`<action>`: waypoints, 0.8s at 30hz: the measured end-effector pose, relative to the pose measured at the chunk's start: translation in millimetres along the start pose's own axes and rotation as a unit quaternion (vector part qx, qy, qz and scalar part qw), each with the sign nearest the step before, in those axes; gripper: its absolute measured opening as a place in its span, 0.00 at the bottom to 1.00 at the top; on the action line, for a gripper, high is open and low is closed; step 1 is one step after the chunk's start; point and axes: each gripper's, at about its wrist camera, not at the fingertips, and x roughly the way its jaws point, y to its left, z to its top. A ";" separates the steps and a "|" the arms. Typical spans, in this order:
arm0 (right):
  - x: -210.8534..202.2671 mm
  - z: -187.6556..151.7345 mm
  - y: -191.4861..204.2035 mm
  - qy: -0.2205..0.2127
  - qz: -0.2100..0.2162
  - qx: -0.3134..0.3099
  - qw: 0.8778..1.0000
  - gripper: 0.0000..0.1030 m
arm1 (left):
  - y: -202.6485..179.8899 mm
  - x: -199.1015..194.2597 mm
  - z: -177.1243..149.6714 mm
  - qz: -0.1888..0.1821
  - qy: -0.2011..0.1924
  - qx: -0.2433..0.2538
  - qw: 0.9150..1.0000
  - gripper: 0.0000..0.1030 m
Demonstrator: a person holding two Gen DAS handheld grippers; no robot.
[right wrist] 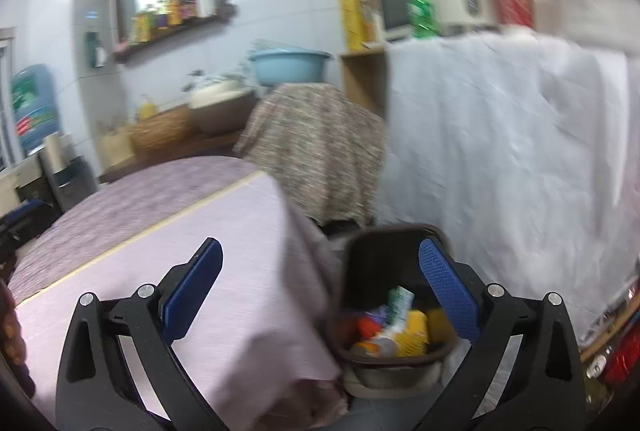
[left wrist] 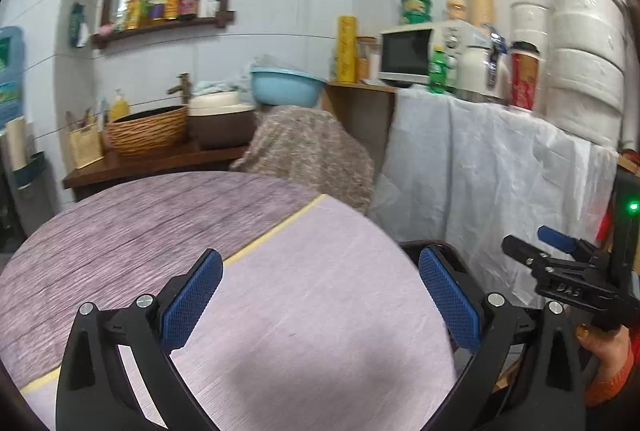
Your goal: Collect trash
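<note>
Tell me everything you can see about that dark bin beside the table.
The dark bin is a rounded, plastic-looking tub standing upright and open-topped on the floor, close beside the draped table corner. Inside lie colourful scraps: yellow, red, orange, green-and-white wrappers, blurred. Nothing grips it; the right gripper's open fingers merely frame it.

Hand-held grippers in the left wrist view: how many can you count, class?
2. The left hand-held gripper fills the foreground over the tablecloth, jaws open. The right hand-held gripper enters at the right edge.
</note>
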 end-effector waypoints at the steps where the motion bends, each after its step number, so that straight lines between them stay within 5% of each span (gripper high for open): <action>1: -4.3 1.2 9.9 -0.006 0.010 -0.006 1.000 0.94 | 5.8 -5.3 -2.6 0.010 0.000 -0.006 1.000 0.95; 12: -57.6 -8.9 92.3 -0.047 0.112 -0.058 0.991 0.94 | 63.4 -68.4 -33.7 0.082 -0.016 -0.065 0.994 0.95; 24: -95.3 -27.9 119.0 -0.075 0.149 -0.087 0.982 0.94 | 74.3 -103.3 -43.0 0.116 -0.047 -0.073 0.989 0.95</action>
